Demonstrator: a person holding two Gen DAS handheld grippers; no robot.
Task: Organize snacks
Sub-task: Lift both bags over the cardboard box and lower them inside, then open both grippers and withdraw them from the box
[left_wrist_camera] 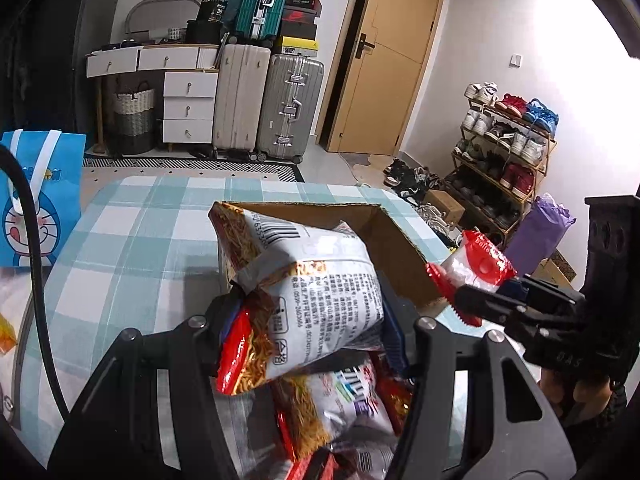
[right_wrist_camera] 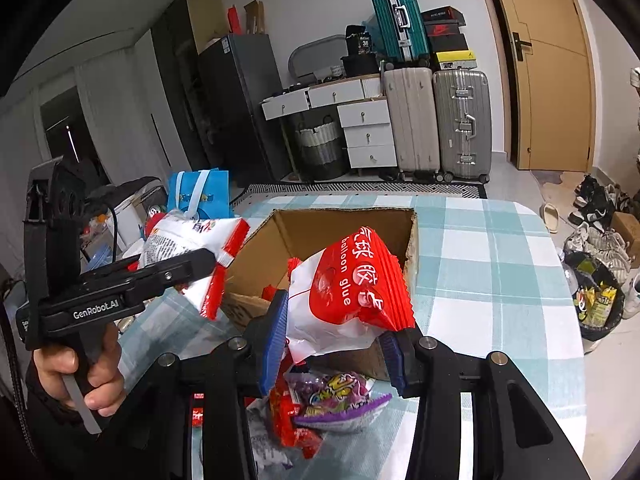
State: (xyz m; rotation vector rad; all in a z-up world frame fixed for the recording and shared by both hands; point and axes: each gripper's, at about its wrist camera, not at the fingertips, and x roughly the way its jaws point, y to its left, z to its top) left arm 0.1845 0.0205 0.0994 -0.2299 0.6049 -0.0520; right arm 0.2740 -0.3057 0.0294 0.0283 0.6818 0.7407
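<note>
My left gripper (left_wrist_camera: 312,320) is shut on a white and red noodle snack bag (left_wrist_camera: 304,284), held above the table near the open cardboard box (left_wrist_camera: 400,240). It also shows in the right wrist view (right_wrist_camera: 200,256), left of the box (right_wrist_camera: 348,224). My right gripper (right_wrist_camera: 336,340) is shut on a red and white "balloon glue" packet (right_wrist_camera: 352,284), held over the box's near edge. That packet shows in the left wrist view (left_wrist_camera: 476,264), right of the box.
More snack packs lie on the checked tablecloth (left_wrist_camera: 132,240) below the grippers: a noodle bag (left_wrist_camera: 340,404) and a purple candy bag (right_wrist_camera: 340,396). A blue Doraemon bag (left_wrist_camera: 36,196) stands at left. Suitcases, drawers and a shoe rack (left_wrist_camera: 504,148) stand beyond.
</note>
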